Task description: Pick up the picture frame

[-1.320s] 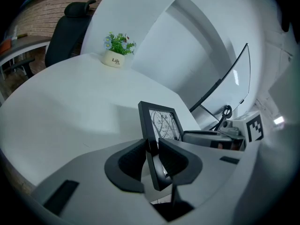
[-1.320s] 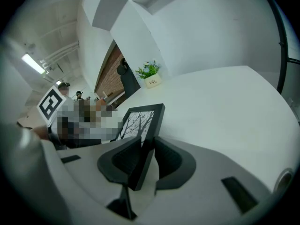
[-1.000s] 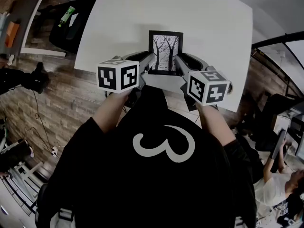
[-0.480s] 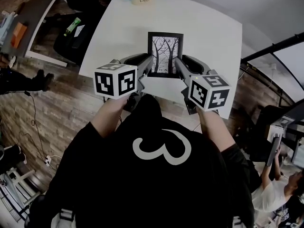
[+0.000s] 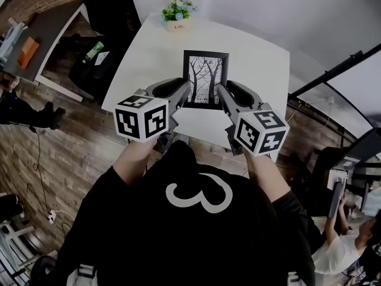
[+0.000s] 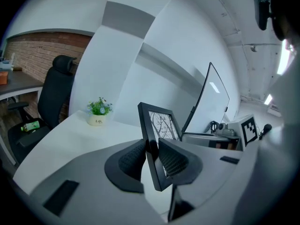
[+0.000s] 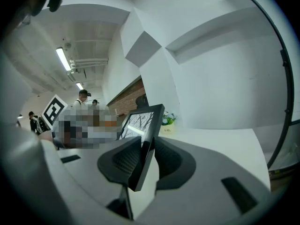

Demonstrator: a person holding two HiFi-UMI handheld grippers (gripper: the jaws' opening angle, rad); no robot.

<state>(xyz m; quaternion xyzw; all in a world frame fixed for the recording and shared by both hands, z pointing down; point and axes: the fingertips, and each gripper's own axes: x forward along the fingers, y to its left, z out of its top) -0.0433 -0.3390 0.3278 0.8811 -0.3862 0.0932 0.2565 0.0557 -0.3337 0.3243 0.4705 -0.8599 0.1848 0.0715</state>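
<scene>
Left tongs (image 6: 151,154) and right tongs (image 7: 143,159) are each clamped on an opposite side rail of the picture frame (image 5: 205,79), which a person holds out ahead of the body over a white desk (image 5: 149,58). Each pair of ribbed dark pads pinches a narrow black rail in its lower half, so most of the frame stands beyond and above the grip.

The frame sits squarely between the two tongs, with its long axis running away from the person and its face turned up and back toward them. Neither hand is nearer than the other. Carrying it further would seem to depend on both sides staying level, since one rail running ahead of the other would twist the frame in the pads. It appears to hang clear of the desk, though no view plainly shows the gap under its lower edge.

Its moulding is matte black and square-cut. A glazed black-and-white print of bare trees sits inside, and the right gripper view shows a streak of glare on the glass. The desk top is smooth, with rounded corners. A small pot of flowers (image 5: 177,15) stands at its far edge, well apart from the frame.
</scene>
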